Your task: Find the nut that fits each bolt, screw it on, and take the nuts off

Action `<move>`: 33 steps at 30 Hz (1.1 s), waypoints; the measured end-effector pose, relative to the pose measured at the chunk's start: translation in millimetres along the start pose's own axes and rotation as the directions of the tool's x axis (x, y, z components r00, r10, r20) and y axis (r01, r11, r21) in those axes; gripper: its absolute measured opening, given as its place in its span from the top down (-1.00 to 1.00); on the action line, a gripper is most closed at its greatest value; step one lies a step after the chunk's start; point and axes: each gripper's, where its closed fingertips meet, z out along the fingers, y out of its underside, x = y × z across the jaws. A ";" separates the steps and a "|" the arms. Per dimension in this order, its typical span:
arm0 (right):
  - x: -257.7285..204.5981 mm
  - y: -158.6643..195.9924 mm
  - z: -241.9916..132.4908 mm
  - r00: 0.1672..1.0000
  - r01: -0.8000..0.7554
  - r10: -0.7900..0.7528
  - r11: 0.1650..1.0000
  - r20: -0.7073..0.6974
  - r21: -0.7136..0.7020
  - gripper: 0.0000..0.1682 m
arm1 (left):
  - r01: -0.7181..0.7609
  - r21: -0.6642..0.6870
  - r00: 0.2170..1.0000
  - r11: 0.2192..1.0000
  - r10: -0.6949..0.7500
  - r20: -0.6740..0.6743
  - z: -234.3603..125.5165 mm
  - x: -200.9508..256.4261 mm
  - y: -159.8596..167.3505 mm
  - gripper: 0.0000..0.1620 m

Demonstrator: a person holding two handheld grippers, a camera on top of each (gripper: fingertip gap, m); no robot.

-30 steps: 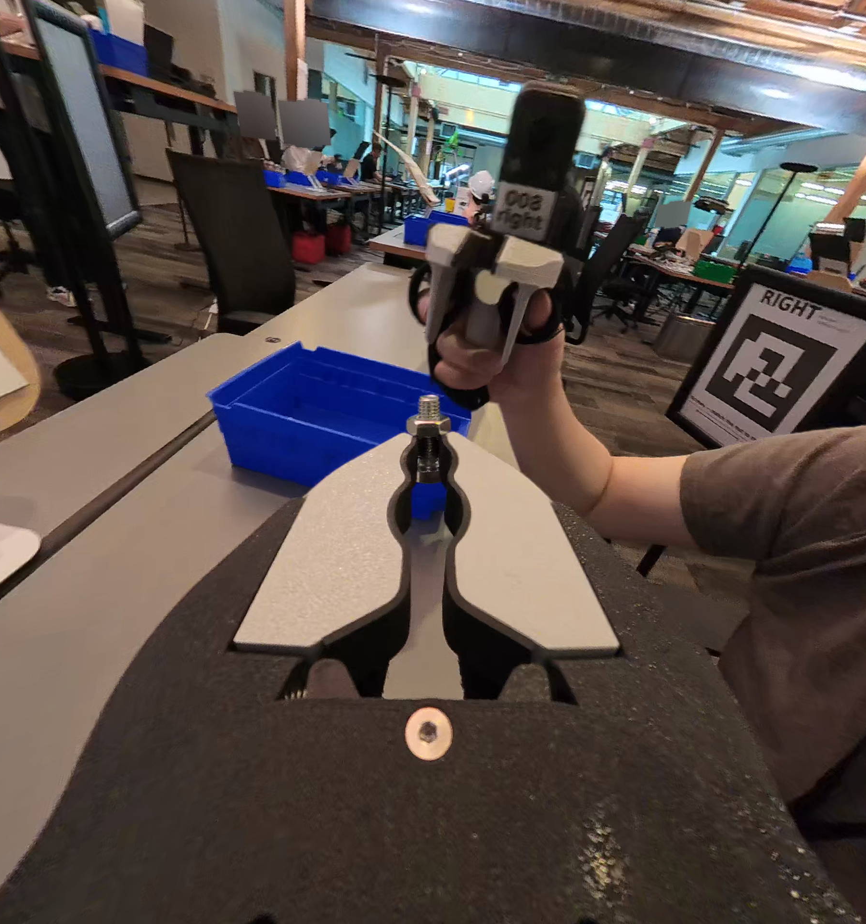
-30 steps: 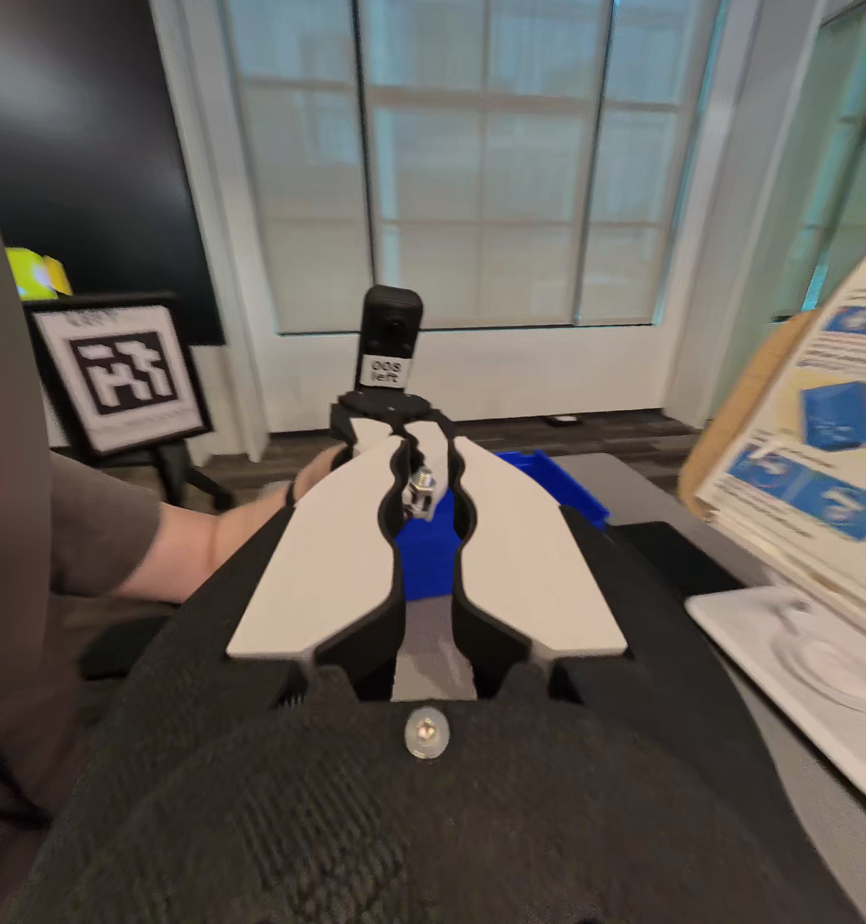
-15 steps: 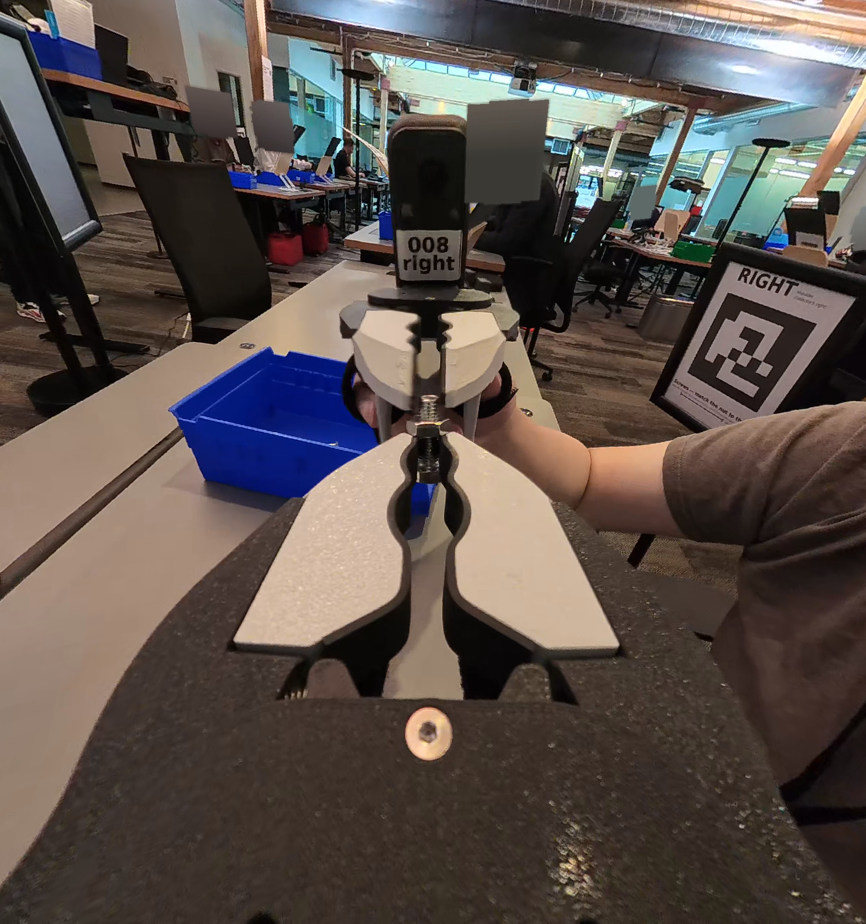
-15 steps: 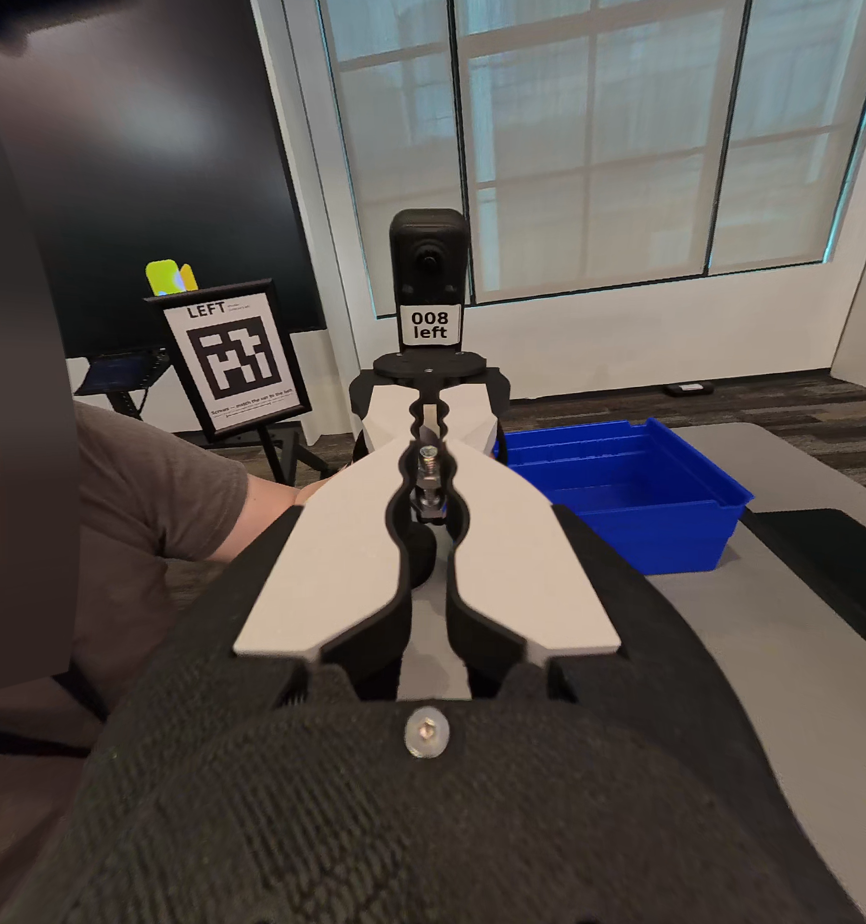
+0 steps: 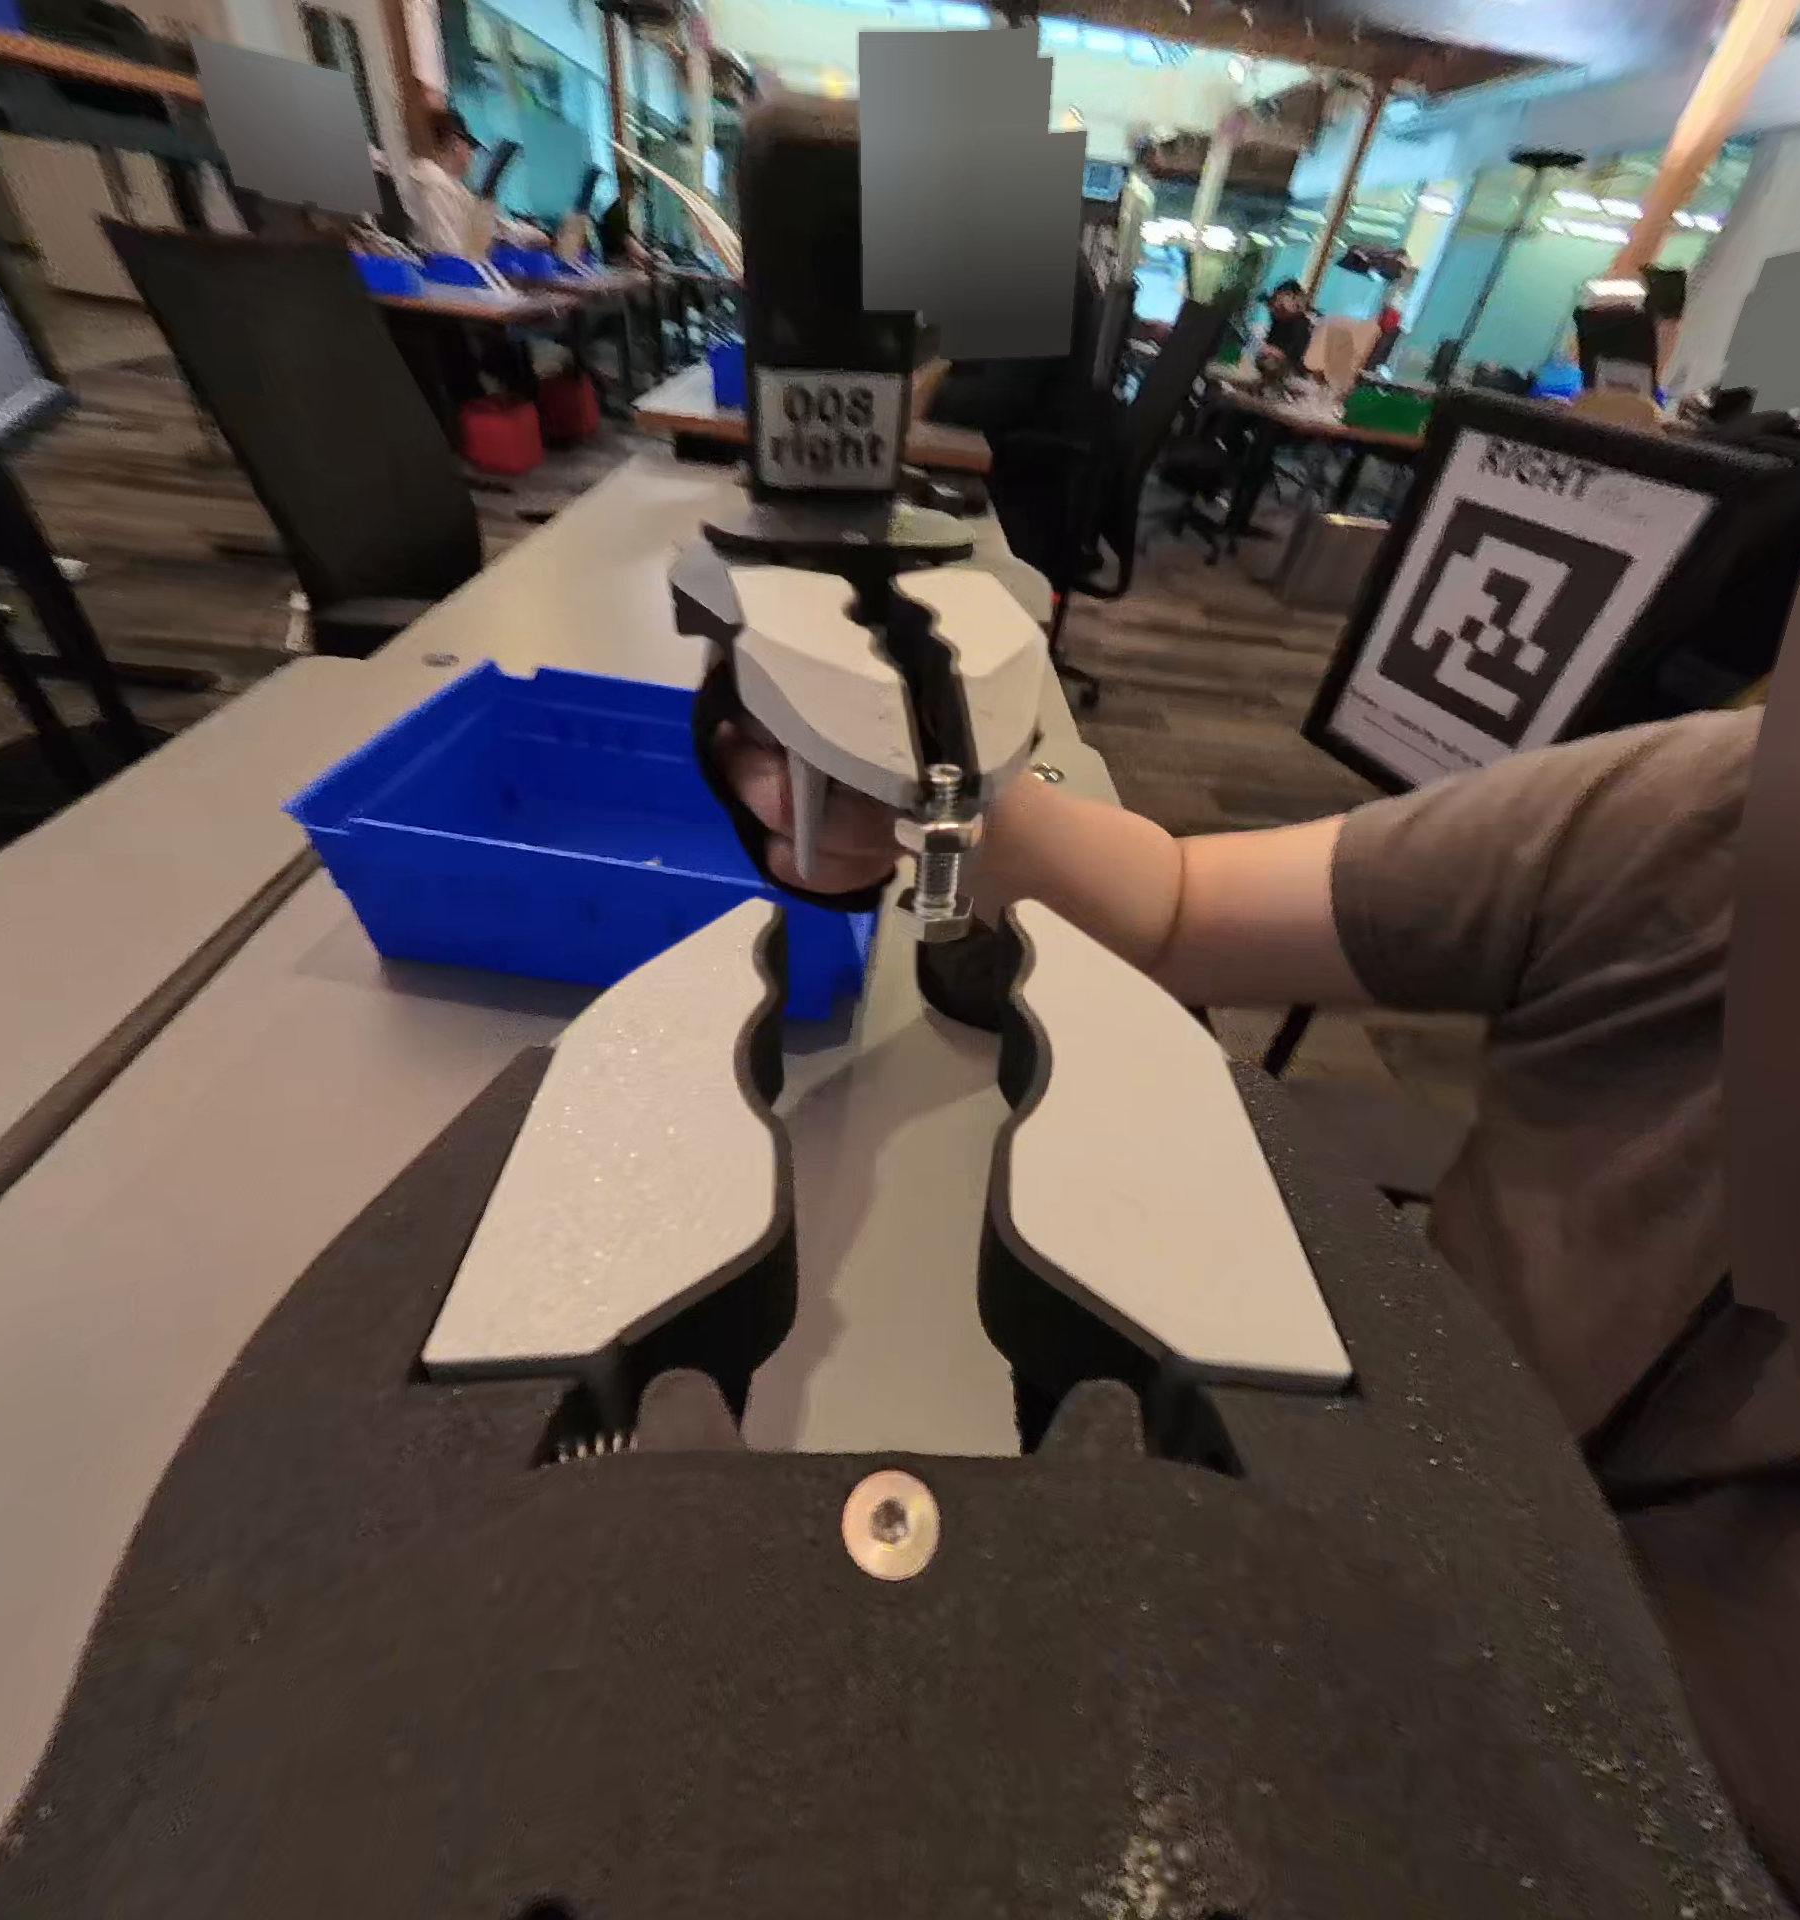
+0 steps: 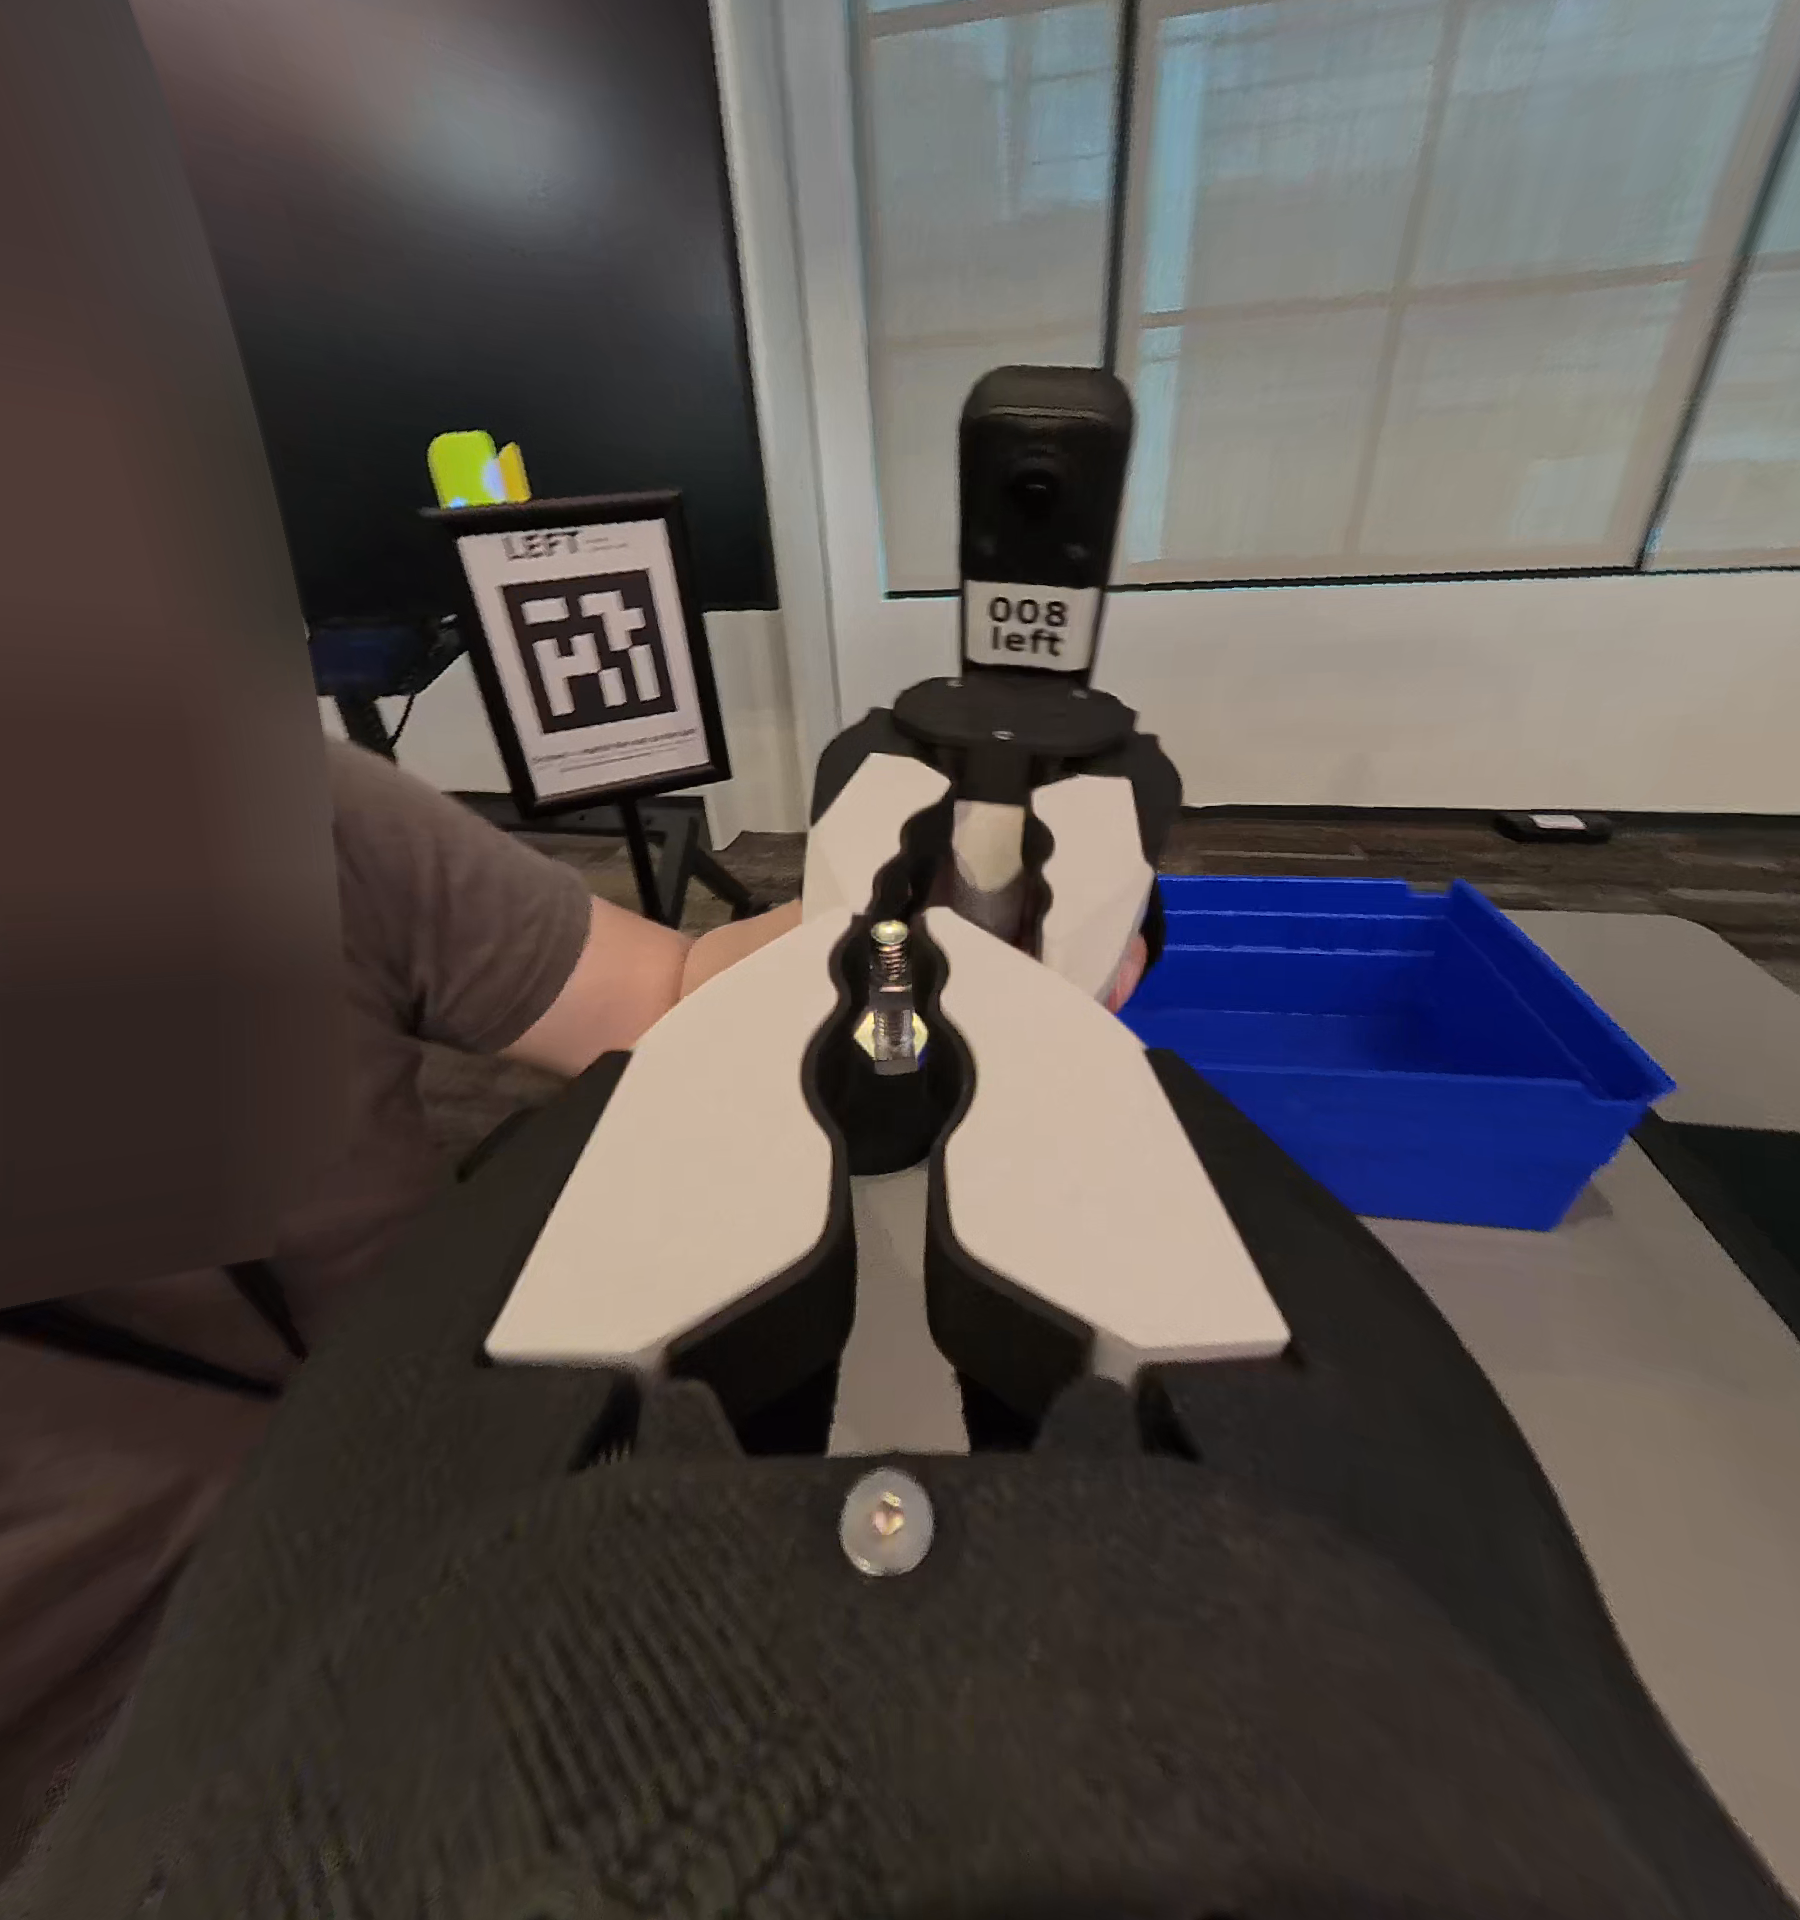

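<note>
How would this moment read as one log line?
left gripper: open | right gripper: shut on bolt | nut: threaded on | blue bin: on table

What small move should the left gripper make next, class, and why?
Probably shut the left gripper on the bolt's lower end. Its fingers stand open on either side of the bolt, which hangs from the shut right gripper with the nut on its thread; turning that nut likely needs both ends held.

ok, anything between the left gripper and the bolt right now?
Nothing visible. The left gripper is open, and the bolt, clamped in the right gripper, hangs right at its fingertips with only air between. The blue bin sits off to one side on the table.
</note>
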 end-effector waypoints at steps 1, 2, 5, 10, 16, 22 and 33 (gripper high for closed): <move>-4.5 1.4 0.5 0.999 0.017 -0.017 1.000 0.028 -0.008 0.90 | -0.010 -0.007 0.999 1.000 0.010 -0.035 4.5 5.5 2.7 0.54; -8.3 3.3 0.8 0.998 0.035 -0.034 0.999 0.051 -0.018 0.90 | -0.019 -0.002 0.997 1.000 0.019 -0.071 9.0 11.6 4.1 0.54; -11.7 8.1 1.3 0.995 0.081 -0.077 0.996 0.063 -0.050 0.90 | -0.041 -0.029 0.994 0.999 0.038 -0.102 19.4 18.8 10.8 0.56; -16.4 5.7 -0.9 0.990 0.123 -0.120 0.992 0.078 -0.041 0.90 | -0.099 -0.019 0.992 0.995 0.097 -0.082 21.6 20.5 10.1 0.71; -19.0 3.8 -2.8 0.987 0.137 -0.134 0.990 0.091 -0.025 0.90 | -0.088 -0.005 0.991 0.996 0.088 -0.096 22.9 20.8 10.2 0.76; -18.8 5.0 -2.2 0.987 0.129 -0.126 0.991 0.100 -0.023 0.90 | -0.088 -0.012 0.991 0.996 0.086 -0.104 24.5 21.2 12.0 0.82; -16.5 3.2 -3.8 0.989 0.111 -0.111 0.994 0.101 -0.001 0.90 | -0.069 0.000 0.993 0.998 0.069 -0.099 24.4 19.5 9.8 0.82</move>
